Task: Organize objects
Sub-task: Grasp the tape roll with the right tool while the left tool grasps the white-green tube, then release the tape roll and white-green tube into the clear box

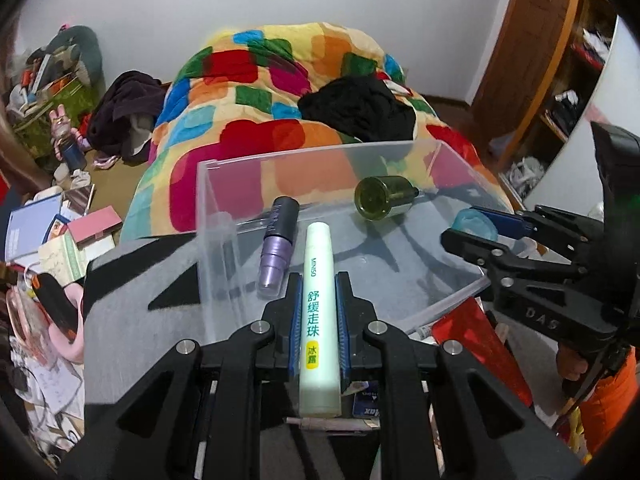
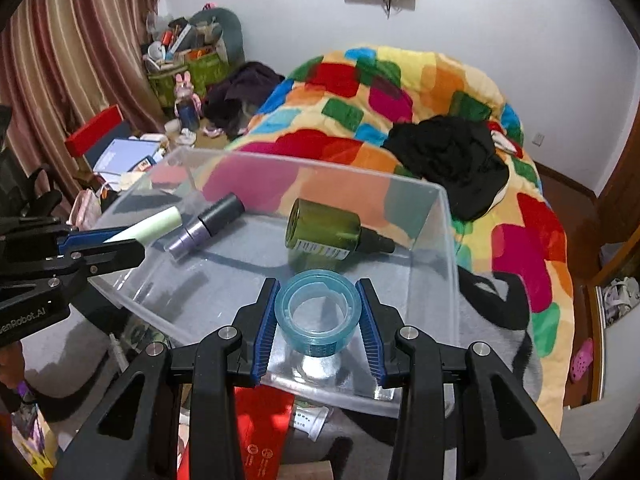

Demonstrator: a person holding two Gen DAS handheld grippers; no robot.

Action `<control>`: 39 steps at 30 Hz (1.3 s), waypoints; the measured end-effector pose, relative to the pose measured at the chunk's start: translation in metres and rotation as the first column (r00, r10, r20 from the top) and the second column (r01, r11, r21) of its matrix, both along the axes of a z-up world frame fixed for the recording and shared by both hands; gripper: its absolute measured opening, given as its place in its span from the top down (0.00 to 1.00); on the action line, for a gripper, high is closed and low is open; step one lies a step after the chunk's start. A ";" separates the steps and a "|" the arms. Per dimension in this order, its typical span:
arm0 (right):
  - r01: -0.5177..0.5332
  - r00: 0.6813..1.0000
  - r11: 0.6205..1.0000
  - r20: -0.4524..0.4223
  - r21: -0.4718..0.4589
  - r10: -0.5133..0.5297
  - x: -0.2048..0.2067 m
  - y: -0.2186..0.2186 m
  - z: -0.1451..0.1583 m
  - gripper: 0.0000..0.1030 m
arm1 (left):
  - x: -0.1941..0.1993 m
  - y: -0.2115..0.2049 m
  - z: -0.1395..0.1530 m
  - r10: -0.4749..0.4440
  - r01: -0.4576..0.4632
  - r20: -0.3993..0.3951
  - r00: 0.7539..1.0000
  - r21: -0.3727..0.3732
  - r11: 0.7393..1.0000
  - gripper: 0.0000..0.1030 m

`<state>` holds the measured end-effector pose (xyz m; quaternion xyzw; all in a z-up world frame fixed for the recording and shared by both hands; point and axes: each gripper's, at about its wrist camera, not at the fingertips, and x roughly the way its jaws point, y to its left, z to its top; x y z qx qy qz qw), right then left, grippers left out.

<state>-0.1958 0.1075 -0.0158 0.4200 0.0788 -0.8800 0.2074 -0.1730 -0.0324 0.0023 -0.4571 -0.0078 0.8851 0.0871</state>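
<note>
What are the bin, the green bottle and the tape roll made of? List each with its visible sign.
Bin: clear, glossy plastic, probably; the quilt shows through its walls.
Green bottle: translucent olive, shiny; glass or plastic, can't tell. Black cap looks matte plastic.
Tape roll: clear bluish film on a teal plastic-looking core.

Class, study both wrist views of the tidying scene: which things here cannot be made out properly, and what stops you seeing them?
- Left wrist view: the rear end of the pale green tube sits between the left gripper fingers; items beneath it are mostly covered.
- Left wrist view: the blue tape roll is half hidden by the right gripper.
- Right wrist view: the green bottle label print is too small to read.
</note>
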 end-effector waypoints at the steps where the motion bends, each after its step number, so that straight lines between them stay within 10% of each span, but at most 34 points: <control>1: 0.001 1.000 1.000 0.003 0.000 -0.001 -0.001 -0.001 0.000 0.66 | -0.001 0.001 0.000 -0.005 0.005 0.004 1.000 -0.001 1.000 0.86; 10: 0.022 0.999 1.000 0.032 0.000 -0.022 -0.002 -0.001 0.000 0.64 | 0.005 0.020 0.007 -0.069 0.068 -0.026 0.997 -0.009 0.998 0.85; 14: 0.015 1.000 1.000 0.005 -0.013 -0.015 0.010 0.002 0.009 0.48 | 0.017 0.024 0.019 -0.071 0.069 -0.071 0.995 -0.023 0.997 0.83; 26: 0.001 0.994 0.998 -0.113 -0.061 -0.008 0.063 0.016 0.038 0.27 | 0.076 0.029 0.045 -0.037 0.014 -0.251 0.967 -0.095 0.995 0.39; 39: -0.009 1.000 0.994 -0.017 -0.108 0.007 0.118 0.032 0.002 0.26 | 0.117 0.022 -0.003 -0.011 -0.004 -0.187 0.982 -0.079 0.997 0.38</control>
